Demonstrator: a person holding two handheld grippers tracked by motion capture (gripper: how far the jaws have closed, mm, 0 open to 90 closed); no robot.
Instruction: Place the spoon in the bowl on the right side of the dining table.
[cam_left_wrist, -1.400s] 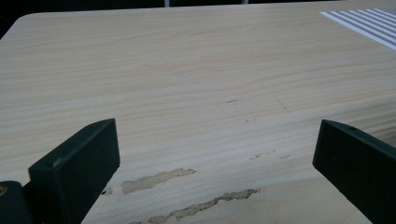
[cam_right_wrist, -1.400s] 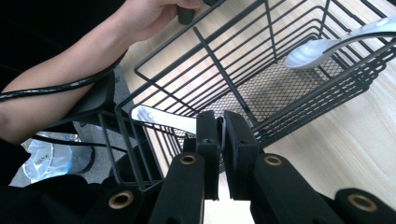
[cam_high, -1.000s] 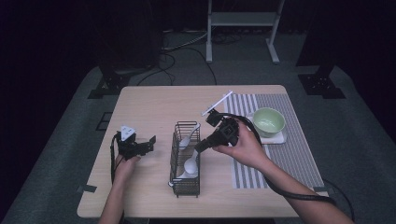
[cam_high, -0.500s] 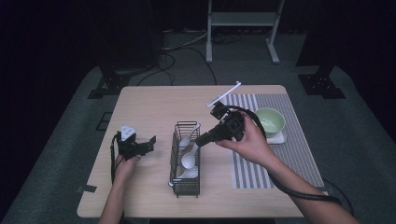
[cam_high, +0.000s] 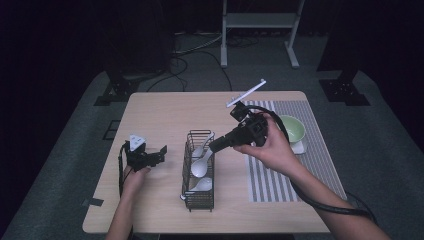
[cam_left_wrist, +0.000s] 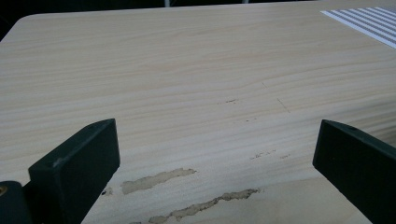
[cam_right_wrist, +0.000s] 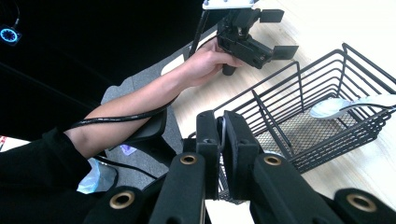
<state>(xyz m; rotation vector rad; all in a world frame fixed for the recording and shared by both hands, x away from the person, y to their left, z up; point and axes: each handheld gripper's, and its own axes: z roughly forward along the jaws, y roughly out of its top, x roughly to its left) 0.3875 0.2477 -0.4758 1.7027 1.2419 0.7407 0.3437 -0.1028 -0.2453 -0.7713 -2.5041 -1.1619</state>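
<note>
Spoon (cam_high: 202, 167) hangs bowl-down inside the wire basket (cam_high: 192, 200), which stands near the middle of the table (cam_high: 165, 115), a little toward its front edge. My right gripper (cam_high: 216, 147) has its jaws pinched almost together on what I take to be the thin handle, seen as a grey sliver between them.

The grip is narrow and near the handle's end, so I judge the spoon could swivel or slip out and drop back onto the other spoons (cam_high: 200, 186). Its bowl could also catch a wire of the basket and tip or drag it.

The striped mat (cam_high: 310, 165) with the green bowl (cam_high: 292, 129) lies toward the right edge. My left gripper (cam_high: 159, 152) rests wide open and empty near the left edge, too far away to steady the basket.
</note>
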